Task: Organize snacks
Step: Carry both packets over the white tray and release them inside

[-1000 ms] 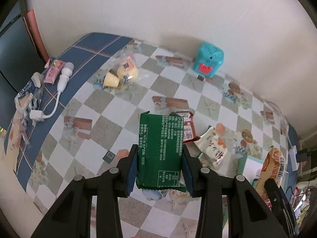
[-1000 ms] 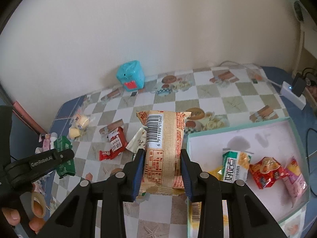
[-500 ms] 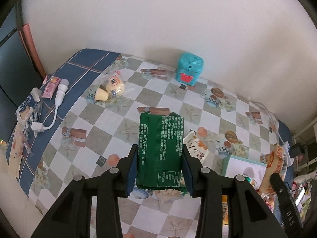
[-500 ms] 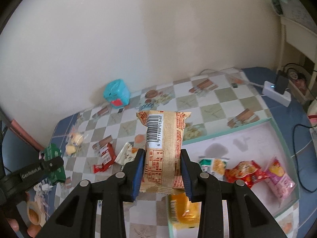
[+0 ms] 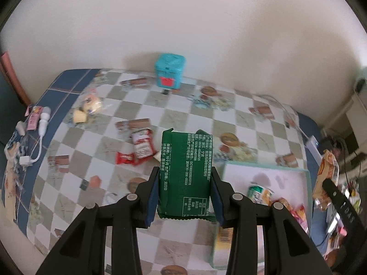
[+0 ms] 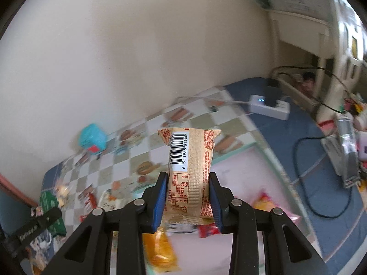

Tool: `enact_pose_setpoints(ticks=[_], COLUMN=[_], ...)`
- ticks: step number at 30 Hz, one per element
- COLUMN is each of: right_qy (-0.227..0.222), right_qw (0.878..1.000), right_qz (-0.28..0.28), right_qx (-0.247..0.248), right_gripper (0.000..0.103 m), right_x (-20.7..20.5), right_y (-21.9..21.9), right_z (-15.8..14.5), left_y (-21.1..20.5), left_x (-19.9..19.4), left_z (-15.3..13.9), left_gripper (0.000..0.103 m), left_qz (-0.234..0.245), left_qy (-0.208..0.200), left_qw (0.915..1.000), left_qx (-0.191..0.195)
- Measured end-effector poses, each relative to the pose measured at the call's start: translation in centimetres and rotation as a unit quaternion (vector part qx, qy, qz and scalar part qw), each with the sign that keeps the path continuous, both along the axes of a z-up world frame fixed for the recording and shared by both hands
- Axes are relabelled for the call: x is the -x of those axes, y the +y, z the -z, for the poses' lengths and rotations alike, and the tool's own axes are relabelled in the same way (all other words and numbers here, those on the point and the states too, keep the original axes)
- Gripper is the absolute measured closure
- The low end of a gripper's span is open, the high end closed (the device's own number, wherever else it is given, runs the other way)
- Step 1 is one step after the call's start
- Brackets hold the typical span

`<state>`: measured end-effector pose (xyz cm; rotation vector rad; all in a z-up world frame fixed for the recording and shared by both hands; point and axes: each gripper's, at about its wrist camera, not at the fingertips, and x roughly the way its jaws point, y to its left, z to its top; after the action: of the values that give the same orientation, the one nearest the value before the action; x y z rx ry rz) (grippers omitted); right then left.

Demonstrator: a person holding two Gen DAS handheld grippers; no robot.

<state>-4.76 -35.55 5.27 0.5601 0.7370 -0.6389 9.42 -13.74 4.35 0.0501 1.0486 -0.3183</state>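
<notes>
Checkered tablecloth [image 5: 183,114] spreads beneath both tilted-down grippers. Left gripper [image 5: 185,197] is clamped on a green foil snack packet [image 5: 186,176], upright between its pads; right gripper [image 6: 187,198] squeezes a tan barcoded wrapper [image 6: 190,171]. Below and beyond the right jaws lies the pale teal-rimmed tray [image 6: 270,158]. Carrying step, seemingly; next calls for lowering over the tray and releasing.

A lived-in home room, judging by the desk under a checkered picture-print plastic cloth [image 5: 174,119] against a plain cream wall [image 5: 183,18], a white power strip with a plugged-in charger [image 6: 269,106], and a teal cube-shaped toy [image 5: 169,73].
</notes>
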Motion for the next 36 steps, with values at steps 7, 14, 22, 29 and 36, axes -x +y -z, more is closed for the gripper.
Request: enact_pose_setpoints(ticks=[7, 14, 22, 29, 36], right_qy=[0.005, 0.021, 0.07, 0.109, 0.146], right_qw=[0.999, 0.997, 0.992, 0.987, 0.981], right_qz=[0.052, 0.065, 0.076, 0.079, 0.076], right_qx=[-0.013, -0.028, -0.075, -0.089, -0.098], right_gripper=[0.066, 0.066, 0.066, 0.066, 0.066], right_x=[3.2, 4.1, 4.5, 5.1, 5.6], right_y=[-2.9, -3.4, -3.8, -3.5, -3.3], right_z=[0.1, 1.1, 4.2, 6.4, 8.4], left_y=[-4.4, -8.8, -12.4, -13.4, -13.6], left_x=[2.5, 5.4, 7.5, 8.3, 8.3], left_z=[0.4, 2.3, 6.6, 8.5, 9.7], left_gripper=[0.061, 0.061, 0.061, 0.061, 0.061], left_qz=[0.055, 0.124, 0.171, 0.182, 0.18], left_qy=[-0.001, 0.024, 0.082, 0.101, 0.111], left_qw=[0.9983, 0.9916, 0.9804, 0.9752, 0.9734], left_qx=[-0.017, -0.029, -0.055, -0.075, -0.089])
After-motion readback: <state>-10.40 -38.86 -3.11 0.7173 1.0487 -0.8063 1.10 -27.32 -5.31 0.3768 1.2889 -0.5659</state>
